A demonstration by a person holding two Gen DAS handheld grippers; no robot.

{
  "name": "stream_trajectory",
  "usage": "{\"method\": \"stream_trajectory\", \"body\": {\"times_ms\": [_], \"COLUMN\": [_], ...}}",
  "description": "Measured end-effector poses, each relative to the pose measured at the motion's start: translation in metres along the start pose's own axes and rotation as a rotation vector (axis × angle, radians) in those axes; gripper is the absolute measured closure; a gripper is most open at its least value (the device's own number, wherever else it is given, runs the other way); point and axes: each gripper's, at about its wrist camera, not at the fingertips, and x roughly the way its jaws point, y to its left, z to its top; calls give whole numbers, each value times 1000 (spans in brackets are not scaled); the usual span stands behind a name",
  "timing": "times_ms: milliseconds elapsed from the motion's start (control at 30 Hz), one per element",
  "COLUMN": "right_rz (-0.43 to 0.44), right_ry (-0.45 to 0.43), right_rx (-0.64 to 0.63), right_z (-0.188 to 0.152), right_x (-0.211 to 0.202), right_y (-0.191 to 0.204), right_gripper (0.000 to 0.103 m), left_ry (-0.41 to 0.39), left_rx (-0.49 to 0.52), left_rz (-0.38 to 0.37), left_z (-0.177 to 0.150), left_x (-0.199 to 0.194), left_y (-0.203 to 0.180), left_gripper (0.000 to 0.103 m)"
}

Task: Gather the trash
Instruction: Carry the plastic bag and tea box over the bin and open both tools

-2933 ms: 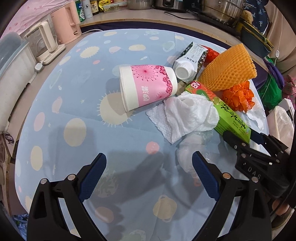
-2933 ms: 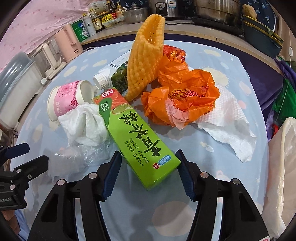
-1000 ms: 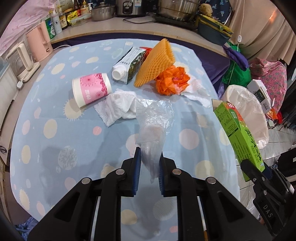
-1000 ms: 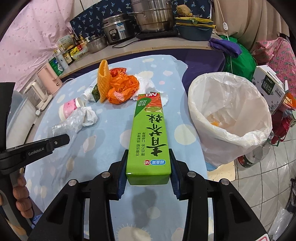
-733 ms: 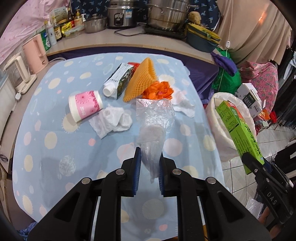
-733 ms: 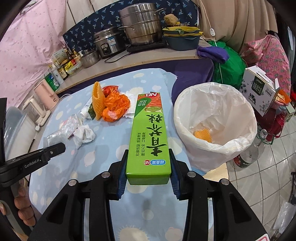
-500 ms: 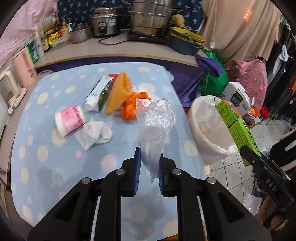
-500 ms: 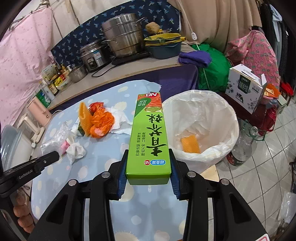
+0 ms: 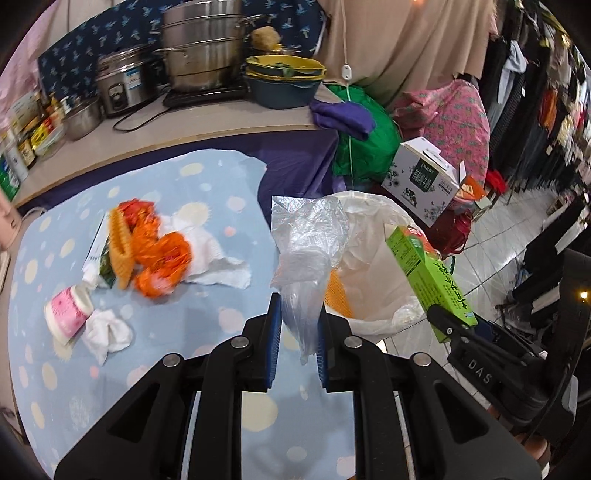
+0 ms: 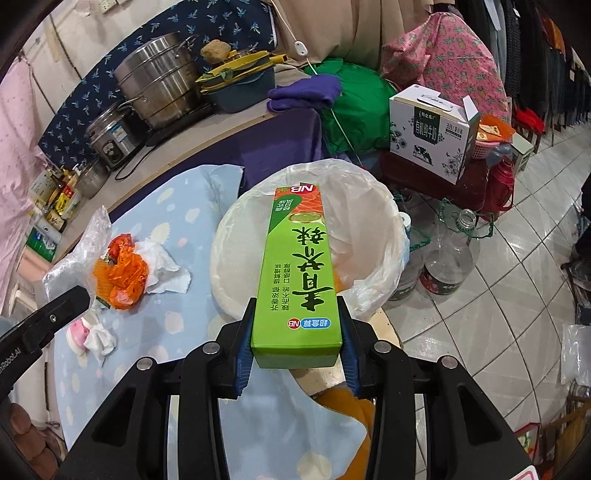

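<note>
Two items were held: our right hand-held gripper clamped the green rectangular carton, the left hand-held gripper the crumpled clear plastic bag, both above the white-lined bin off the tabletop's right edge; releasing squarely over its mouth seemed wisest.

Ahead of me, a table under a pale blue cloth with sun-and-dot print. Behind it a beige counter runs wall to wall, dark purple fabric hanging off its front edge. On the counter: stacked steel steamer pot, rice cooker, steel bowl, bottles and jars at far left. Wall behind is navy cloth with a leaf print. Beige curtain to the right. Floor is pale glossy tile. Milk carton box stands on a low red stand.
</note>
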Motion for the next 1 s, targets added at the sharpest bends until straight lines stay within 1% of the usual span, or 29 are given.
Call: {"method": "stream_trajectory", "body": {"times_ms": [133, 367, 667, 867, 1000], "right_rz": [-11, -25, -40, -54, -54], "right_ry": [10, 24, 39, 45, 49], "right_rx": [13, 35, 39, 43, 41], "right_z": [3, 10, 17, 23, 26], "right_x": [9, 24, 38, 46, 50], "right_y": [-7, -15, -14, -16, -17], "right_gripper": [65, 65, 65, 65, 64], "left_ry": [29, 62, 110, 133, 147], "left_rx": [38, 67, 86, 95, 82], "left_rz": [0, 24, 49, 55, 54], "left_z": [7, 12, 16, 16, 17], "left_x": [23, 58, 94, 109, 117], "left_y": [-19, -37, -48, -53, -52], "left_gripper": [87, 87, 87, 85, 84]}}
